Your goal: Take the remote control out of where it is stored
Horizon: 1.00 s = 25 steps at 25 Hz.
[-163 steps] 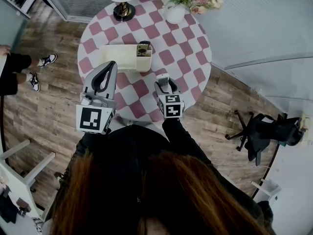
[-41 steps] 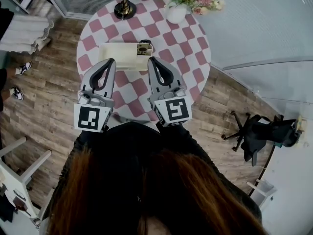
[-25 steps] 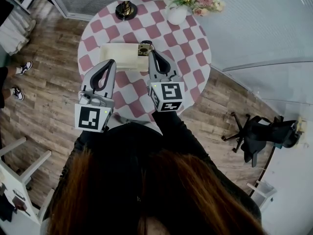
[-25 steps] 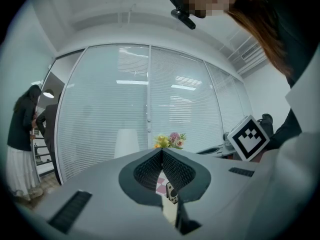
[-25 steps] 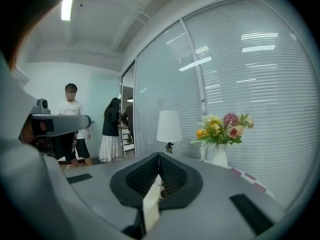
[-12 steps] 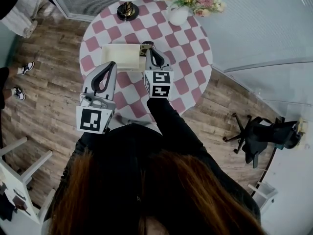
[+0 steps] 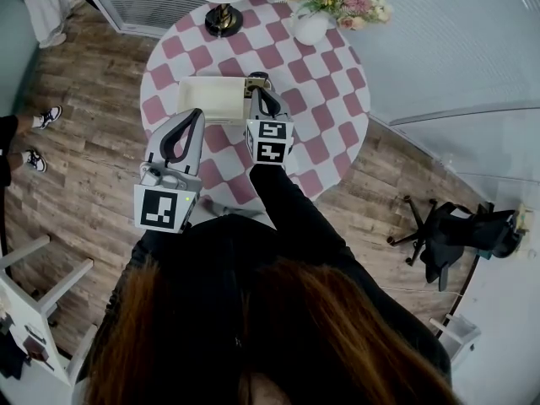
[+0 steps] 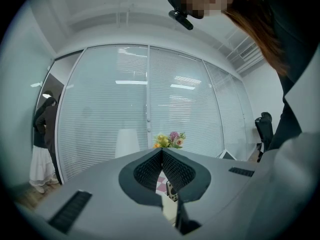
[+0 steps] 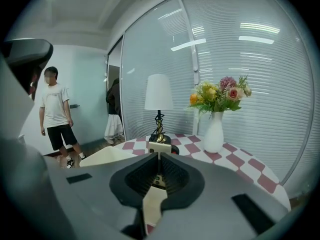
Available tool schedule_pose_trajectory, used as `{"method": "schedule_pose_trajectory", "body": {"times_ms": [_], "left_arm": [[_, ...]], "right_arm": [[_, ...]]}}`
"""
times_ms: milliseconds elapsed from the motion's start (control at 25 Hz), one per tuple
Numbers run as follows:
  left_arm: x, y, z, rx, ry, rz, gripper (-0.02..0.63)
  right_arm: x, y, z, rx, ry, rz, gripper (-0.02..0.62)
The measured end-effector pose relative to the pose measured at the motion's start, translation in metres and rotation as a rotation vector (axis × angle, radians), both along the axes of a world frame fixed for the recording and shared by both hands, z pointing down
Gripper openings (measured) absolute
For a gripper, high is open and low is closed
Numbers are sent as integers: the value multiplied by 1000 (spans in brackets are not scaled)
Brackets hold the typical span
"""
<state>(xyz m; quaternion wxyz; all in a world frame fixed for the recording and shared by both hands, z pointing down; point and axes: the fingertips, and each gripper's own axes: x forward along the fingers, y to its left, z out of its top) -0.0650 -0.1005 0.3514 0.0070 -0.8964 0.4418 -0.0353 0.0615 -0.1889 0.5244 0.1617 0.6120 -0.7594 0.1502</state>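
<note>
Round pink-checkered table carries lamp, flower vase, cream box, possibly small compartment at box's right end.

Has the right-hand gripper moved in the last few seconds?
Yes. The right gripper has travelled forward across the checkered table, from near its front edge up to the cream storage box.

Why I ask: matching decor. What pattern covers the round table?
Pink-and-white checks; the table shows best in the head view.
</note>
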Motion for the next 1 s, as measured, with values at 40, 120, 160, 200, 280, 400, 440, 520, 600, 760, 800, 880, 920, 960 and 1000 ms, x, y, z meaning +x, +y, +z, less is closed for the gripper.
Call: {"method": "schedule_pose_trajectory", "body": {"times_ms": [40, 120, 160, 200, 280, 400, 440, 520, 600, 760, 800, 880, 920, 960, 1000], "left_arm": [[0, 0, 0, -1, -1, 0, 9], [-1, 0, 1, -2, -2, 0, 9], [-1, 0, 1, -2, -2, 1, 9], [-1, 0, 0, -2, -2, 1, 9], [-1, 1, 0, 0, -3, 3, 9], [-2, 2, 1, -5, -1, 6, 9], [-2, 2, 2, -8, 0, 8, 9], [-3, 2, 2, -9, 1, 14, 9], [-4, 3, 2, -4, 3, 15, 9], [-6, 4, 1, -3, 6, 9, 9], [-7, 4, 1, -3, 6, 7, 9], [-9, 3, 1, -5, 6, 2, 9], [-10, 4, 1, -5, 6, 0, 9], [-11, 4, 1, -5, 6, -2, 9], [-12, 4, 1, -5, 6, -4, 9]], "right_arm": [[0, -1, 1, -1, -6, 7, 17], [-1, -3, 5, -10, -14, 19, 20], [-1, -4, 7, -16, -15, 24, 25], [-1, -5, 8, -19, -12, 31, 49], [-1, -6, 11, -23, -5, 51, 124], [-2, -8, 20, -54, 3, 80, 184], [-2, -9, 25, -67, 4, 86, 195], [-5, -11, 32, -88, 7, 87, 225], [-10, -13, 38, -103, 7, 85, 233], [-10, -15, 44, -122, -13, 118, 234], [-9, -16, 44, -121, -13, 129, 233], [-6, -19, 43, -117, 4, 136, 233], [-6, -20, 43, -115, 6, 138, 233], [-6, -20, 43, -116, 0, 143, 232], [-6, -21, 43, -117, -10, 152, 228]]}}
